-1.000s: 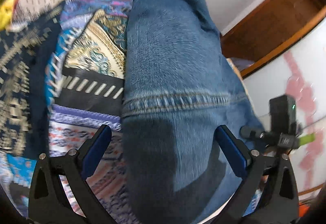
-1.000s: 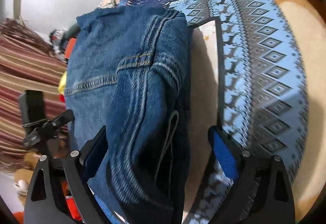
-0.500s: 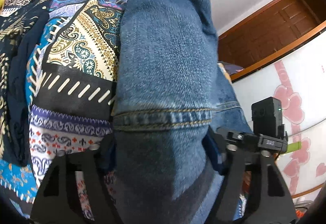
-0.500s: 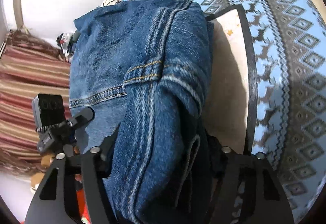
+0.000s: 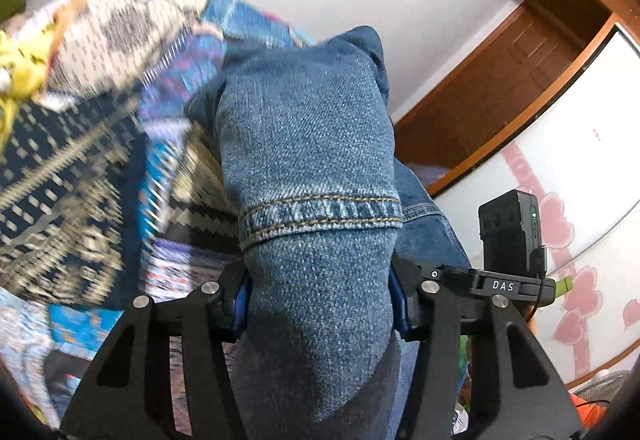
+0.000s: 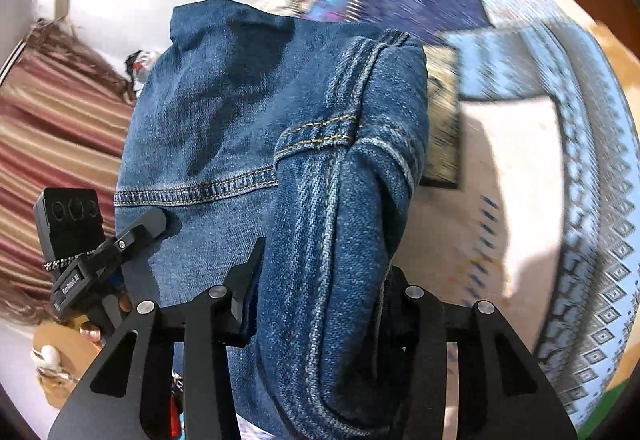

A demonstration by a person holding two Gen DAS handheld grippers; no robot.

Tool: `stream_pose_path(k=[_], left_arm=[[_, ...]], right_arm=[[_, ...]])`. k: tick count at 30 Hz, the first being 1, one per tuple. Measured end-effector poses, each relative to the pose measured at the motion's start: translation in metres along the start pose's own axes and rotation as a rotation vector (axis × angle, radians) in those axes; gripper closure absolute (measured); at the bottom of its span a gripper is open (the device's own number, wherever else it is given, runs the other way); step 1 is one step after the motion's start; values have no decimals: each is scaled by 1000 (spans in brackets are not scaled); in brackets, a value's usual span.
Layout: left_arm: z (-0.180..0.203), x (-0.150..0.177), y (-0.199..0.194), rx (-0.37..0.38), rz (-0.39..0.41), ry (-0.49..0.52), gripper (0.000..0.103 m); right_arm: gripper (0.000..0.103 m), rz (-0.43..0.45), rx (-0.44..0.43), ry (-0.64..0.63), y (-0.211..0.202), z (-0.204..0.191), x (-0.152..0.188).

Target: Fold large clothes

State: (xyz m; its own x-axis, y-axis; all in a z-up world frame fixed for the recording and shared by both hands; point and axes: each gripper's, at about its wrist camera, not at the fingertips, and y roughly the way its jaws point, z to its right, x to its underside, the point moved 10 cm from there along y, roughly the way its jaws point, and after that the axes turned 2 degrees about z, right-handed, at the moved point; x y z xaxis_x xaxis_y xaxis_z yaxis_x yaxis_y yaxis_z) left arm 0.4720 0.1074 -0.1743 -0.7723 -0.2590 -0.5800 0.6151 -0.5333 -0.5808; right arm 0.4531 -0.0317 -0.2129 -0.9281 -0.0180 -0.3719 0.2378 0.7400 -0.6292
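Left tool [image 5: 320, 300] clamped tight, right tool [image 6: 316, 292] likewise, side by side

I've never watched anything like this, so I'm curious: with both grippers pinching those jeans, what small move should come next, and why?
Probably carry the jeans forward together and lay the held end over the rest. The left gripper and right gripper are each shut on a thick folded bunch of denim, and the patterned bedspread lies beyond, so a matched move would likely keep the fold even.
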Motion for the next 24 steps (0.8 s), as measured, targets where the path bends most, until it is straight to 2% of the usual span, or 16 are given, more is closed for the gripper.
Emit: stream_pose_path(k=[6,9,13,18,22,24], left_arm=[[-25,-43,-69,-7,120,19,50],[-52,-61,-92,-31,172,18,50],[-104,-75,-107,-73,214,-32,50],[-189,-76,-88,-114,175,-151,50],[-266,-52,-57,-173,92,-289,50],[-301,-31,-42,-220,42,-351,49]], right_arm=[[62,58,-8,-123,21,-78,-23],[62,67,-32,-157,39,-102,-27],[62,58,-35,-185,85,-125,-32],[62,20,-8,-187,150,-123,-37],[65,-25,68,-198,197,-101,-31],[72,-36,94,-221,211,-88,-27]])
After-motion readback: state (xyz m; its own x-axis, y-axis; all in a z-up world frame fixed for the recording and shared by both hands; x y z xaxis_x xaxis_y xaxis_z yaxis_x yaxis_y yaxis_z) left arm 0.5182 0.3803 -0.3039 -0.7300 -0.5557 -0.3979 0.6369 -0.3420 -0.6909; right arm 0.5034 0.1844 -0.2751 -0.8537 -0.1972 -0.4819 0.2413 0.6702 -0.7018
